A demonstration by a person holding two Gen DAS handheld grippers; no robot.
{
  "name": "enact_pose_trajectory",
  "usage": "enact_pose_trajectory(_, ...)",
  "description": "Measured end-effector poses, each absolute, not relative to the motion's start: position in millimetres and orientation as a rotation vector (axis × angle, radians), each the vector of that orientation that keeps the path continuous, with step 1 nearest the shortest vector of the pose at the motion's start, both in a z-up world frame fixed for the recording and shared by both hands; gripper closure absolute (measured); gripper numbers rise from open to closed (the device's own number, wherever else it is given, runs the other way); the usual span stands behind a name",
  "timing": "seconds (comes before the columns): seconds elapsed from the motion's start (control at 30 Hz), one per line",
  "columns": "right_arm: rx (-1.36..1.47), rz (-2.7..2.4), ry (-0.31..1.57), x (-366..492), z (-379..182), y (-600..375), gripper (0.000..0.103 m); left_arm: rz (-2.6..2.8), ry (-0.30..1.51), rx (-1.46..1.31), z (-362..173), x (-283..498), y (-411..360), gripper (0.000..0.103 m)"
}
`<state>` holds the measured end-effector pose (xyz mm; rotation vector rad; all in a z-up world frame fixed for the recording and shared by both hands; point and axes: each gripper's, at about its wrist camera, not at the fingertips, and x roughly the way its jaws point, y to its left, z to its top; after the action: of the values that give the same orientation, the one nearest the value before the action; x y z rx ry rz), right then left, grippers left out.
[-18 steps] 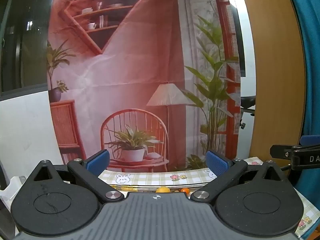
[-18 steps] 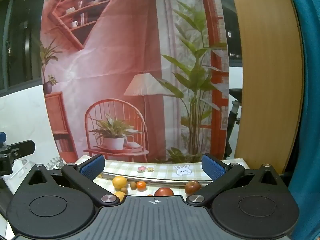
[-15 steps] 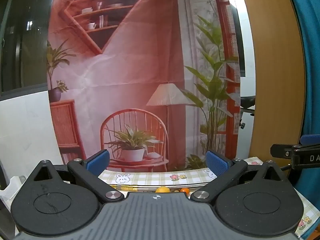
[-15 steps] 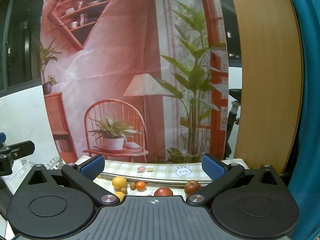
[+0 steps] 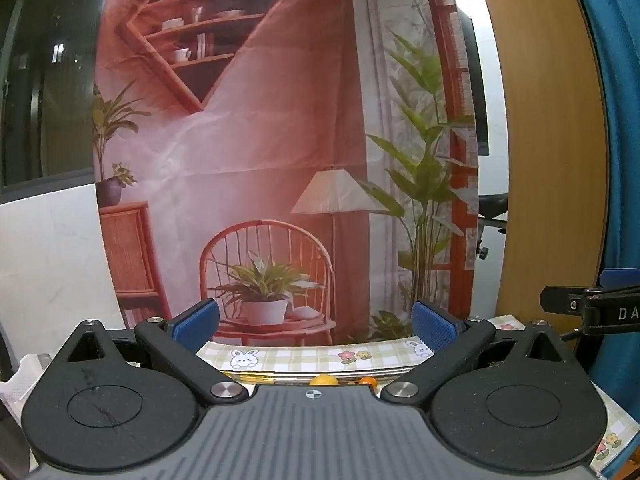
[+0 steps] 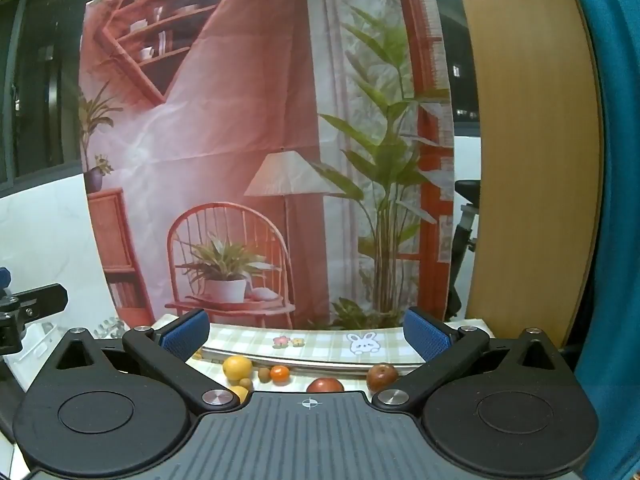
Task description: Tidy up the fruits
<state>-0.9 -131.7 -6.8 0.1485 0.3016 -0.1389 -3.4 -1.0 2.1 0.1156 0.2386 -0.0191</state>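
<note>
Both grippers are held level above a table with a checked cloth, aimed at a printed backdrop. My right gripper is open and empty; below it lie an orange, a small tangerine, two kiwis, a red apple and a darker red apple. My left gripper is open and empty too; only the tops of an orange and a tangerine show over its body. The other fruit is hidden by the gripper bodies.
A printed fabric backdrop hangs right behind the table. A wooden panel and a teal curtain stand at the right. A white rack sits at the far left of the left wrist view.
</note>
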Motion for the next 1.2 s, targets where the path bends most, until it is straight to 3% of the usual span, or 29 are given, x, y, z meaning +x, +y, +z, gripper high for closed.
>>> enact_pose_trajectory(1.2,0.149,-0.146,0.285,-3.5,-8.0,-129.3,0.000,-0.030,0.225,0.110,1.6,-6.9,0.7,0.000)
